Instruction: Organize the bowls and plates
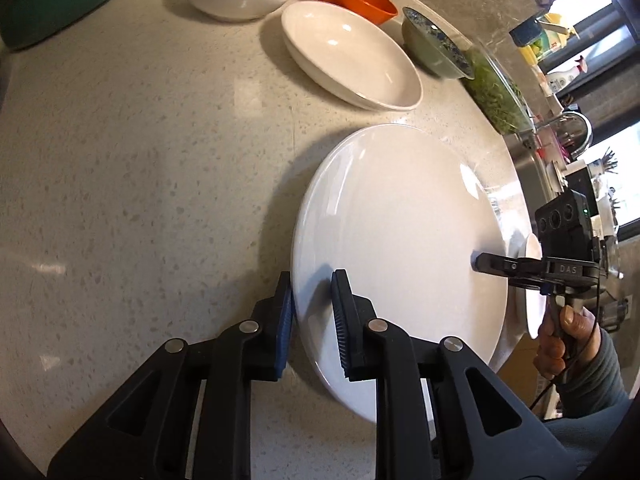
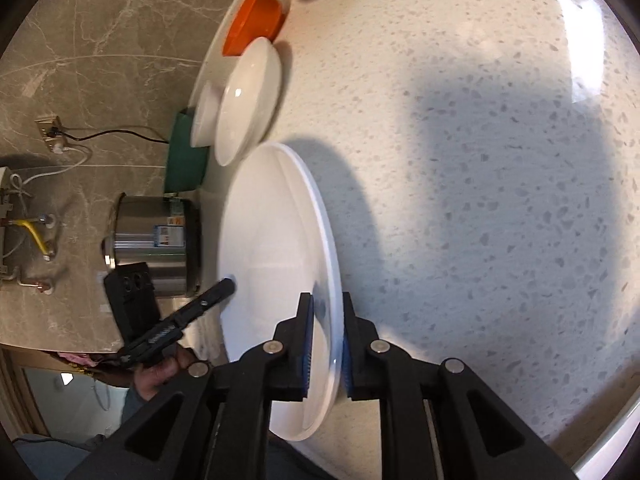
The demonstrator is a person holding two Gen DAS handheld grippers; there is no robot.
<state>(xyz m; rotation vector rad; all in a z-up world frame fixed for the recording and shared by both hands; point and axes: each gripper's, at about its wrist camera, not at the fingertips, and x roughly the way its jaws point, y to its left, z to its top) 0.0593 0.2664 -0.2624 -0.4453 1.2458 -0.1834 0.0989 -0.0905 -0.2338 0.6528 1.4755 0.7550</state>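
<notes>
White plate [image 1: 396,240] sits between both tools' pads, left tool [image 1: 312,320] and "DAS"-marked right tool [image 2: 324,344] narrowly parted.

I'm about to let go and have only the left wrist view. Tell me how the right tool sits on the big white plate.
Observer: The right tool has the plate's rim between its pads, one on each face; I can't tell whether they press.
Operator: Report what lies beyond the plate on the left tool's side.
Observer: A steel pot shows just past that rim, near the left tool.
</notes>
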